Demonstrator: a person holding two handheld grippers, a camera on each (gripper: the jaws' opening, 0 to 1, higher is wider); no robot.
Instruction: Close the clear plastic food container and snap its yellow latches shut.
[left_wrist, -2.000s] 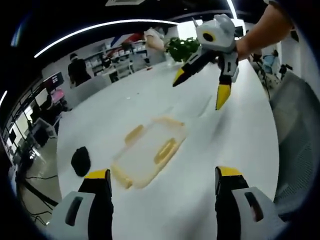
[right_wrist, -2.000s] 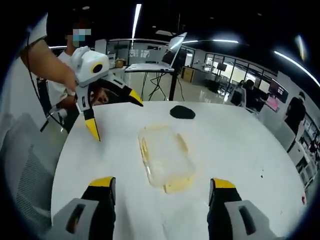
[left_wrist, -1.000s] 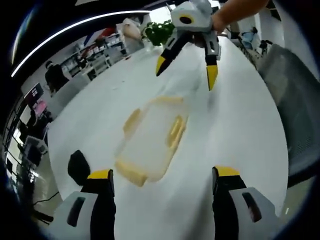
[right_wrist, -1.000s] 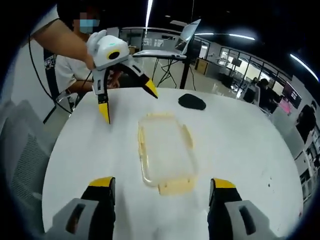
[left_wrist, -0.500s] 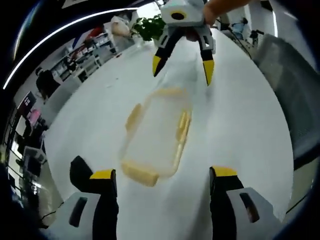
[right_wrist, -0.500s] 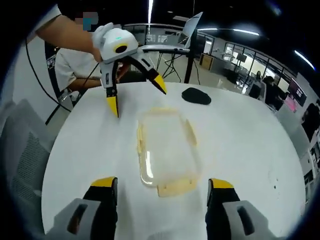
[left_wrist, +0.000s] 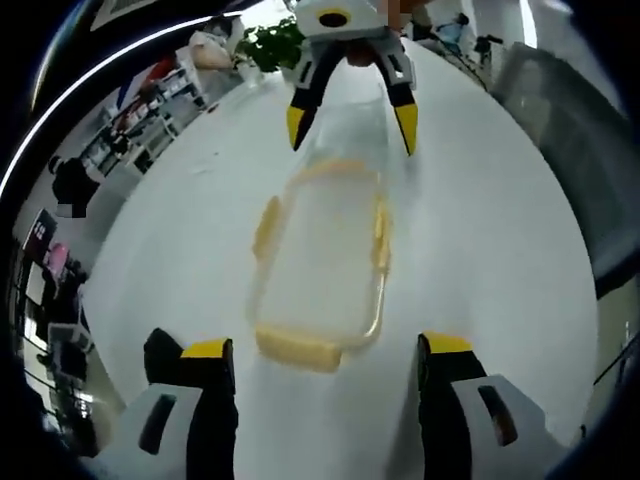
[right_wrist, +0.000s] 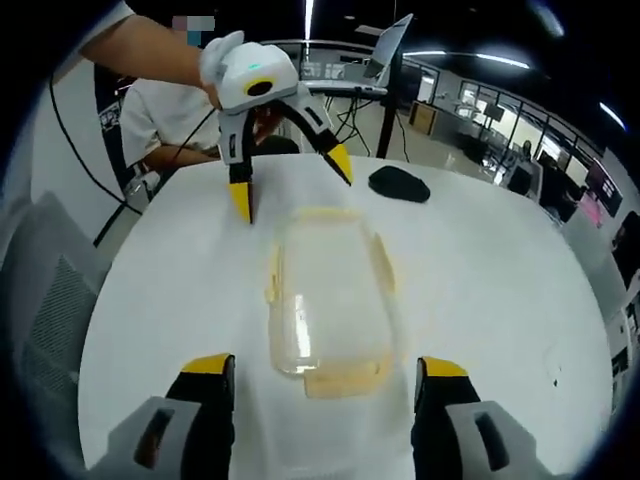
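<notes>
Clear rectangular plastic food container with yellow latches (left_wrist: 322, 255) lay flat on the round white worktop (left_wrist: 480, 250), lengthwise between the two tools, its lid seemingly already on top; whether the lid was fully seated could not be told. Starting at the left, the left tool (left_wrist: 320, 372) hung over the near short end with its yellow-tipped jaws spread wide and nothing between them; a yellow end latch (left_wrist: 298, 349) lay splayed outward on the worktop just ahead of it. A black lump (right_wrist: 399, 183) sat well apart from the container, near the worktop's edge. Moving right, the side latches (right_wrist: 380, 263) looked flared out too, so none appeared snapped. At the far end, the right tool (right_wrist: 320, 382) likewise stood wide open and empty, its own end latch (right_wrist: 345, 378) just in front.

My judgement was that the step in hand was the approach to the end latches; to do it well, each tool should come down square over its latch, one steadying the lid while the other pressed the flap down against the wall; pressing off-centre might skid the light container across the smooth worktop.
</notes>
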